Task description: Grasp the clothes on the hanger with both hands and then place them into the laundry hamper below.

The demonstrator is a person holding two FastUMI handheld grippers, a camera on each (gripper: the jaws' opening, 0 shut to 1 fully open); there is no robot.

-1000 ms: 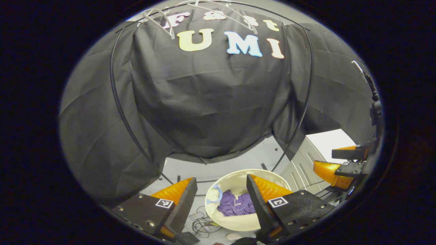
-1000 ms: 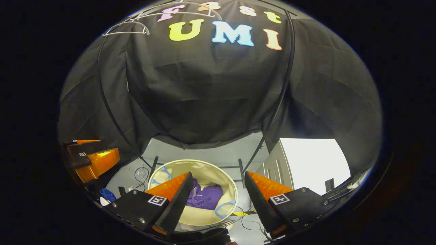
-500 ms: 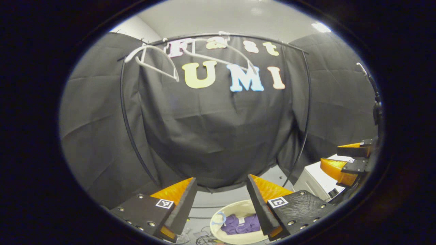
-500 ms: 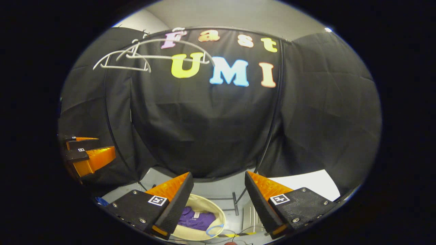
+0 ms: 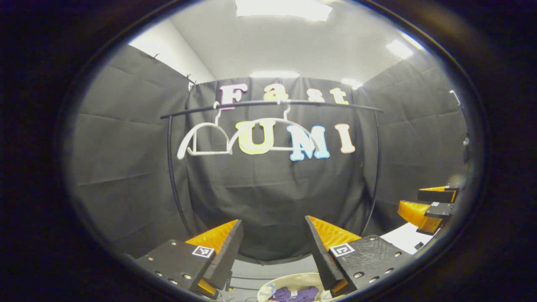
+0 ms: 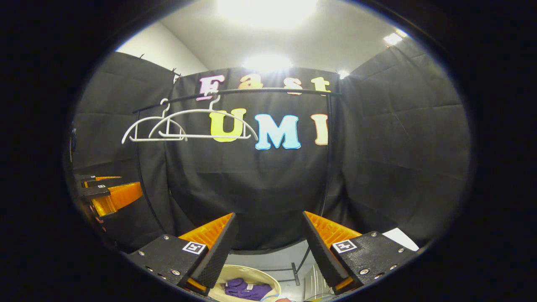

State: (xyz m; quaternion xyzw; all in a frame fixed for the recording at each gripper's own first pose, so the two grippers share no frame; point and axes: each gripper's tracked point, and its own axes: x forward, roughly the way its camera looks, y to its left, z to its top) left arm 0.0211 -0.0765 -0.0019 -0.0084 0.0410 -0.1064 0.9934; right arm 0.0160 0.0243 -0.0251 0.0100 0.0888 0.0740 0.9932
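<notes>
Two bare white hangers hang on the black rail in front of the booth wall. A purple garment lies bunched in the cream laundry hamper on the floor, low between the fingers. My left gripper is open and holds nothing, level well above the hamper. Open and holding nothing too is my right gripper. In the left gripper view the right gripper appears at the right edge, and in the right gripper view the left gripper shows at the left edge.
The rail's curved black uprights stand either side of the hamper. A white cabinet top sits to the right. Ceiling lights glare above the wall.
Both grippers have tilted up and away from the hamper: it has slid to the bottom edge of both views, and the rail, hangers and ceiling have come into view. Both stay open.
</notes>
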